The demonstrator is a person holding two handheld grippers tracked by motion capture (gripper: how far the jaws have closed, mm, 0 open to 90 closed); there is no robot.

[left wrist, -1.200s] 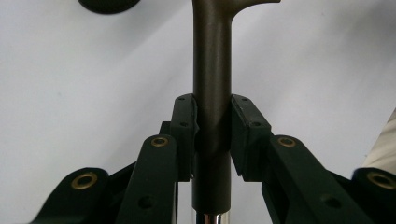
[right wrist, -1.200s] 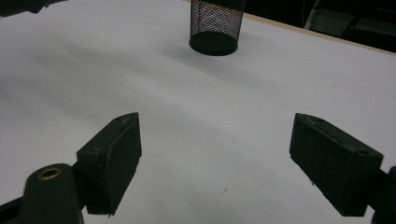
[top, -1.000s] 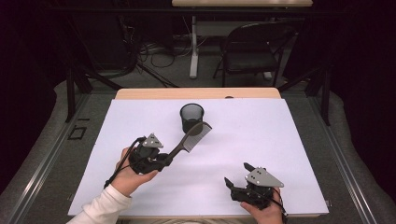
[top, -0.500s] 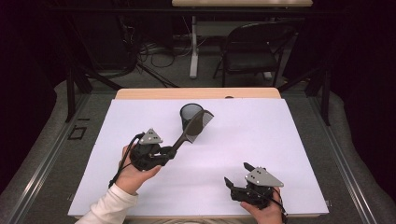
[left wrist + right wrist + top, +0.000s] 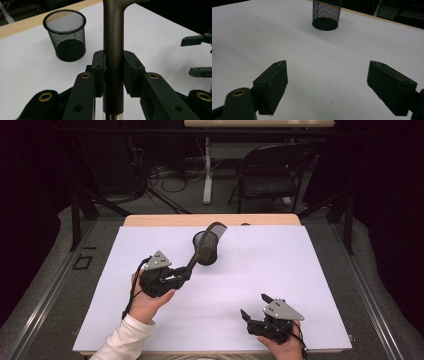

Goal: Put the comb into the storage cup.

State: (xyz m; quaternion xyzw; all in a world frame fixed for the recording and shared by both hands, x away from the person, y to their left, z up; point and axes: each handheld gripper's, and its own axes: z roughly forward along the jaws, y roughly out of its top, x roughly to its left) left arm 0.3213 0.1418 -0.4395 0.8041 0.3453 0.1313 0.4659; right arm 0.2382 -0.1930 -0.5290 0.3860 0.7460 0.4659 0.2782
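Note:
A black mesh cup (image 5: pixel 213 256) (image 5: pixel 66 37) (image 5: pixel 326 12) stands upright on the white table sheet (image 5: pixel 300 270), toward the far middle. My left gripper (image 5: pixel 186 274) (image 5: pixel 113 67) is shut on the handle of a dark grey-brown tool (image 5: pixel 196 260) (image 5: pixel 113 37). The handle slants up and away across the cup's front. Its bent head (image 5: pixel 216 226) hangs above the cup's far rim. My right gripper (image 5: pixel 255 306) (image 5: pixel 327 82) rests near the front right edge, open, with bare sheet between its pads. Its jaws also appear at the right of the left gripper view.
A strip of wooden tabletop (image 5: pixel 150 220) runs along the far edge of the sheet. Beyond the table stand a dark folding chair (image 5: pixel 272 175) and a table leg with cables on the floor. Bare sheet lies right of the cup and between the two hands.
The left gripper has tipped the tool upward: its head rose from beside the cup's right side to above the rim. The right gripper stayed put.

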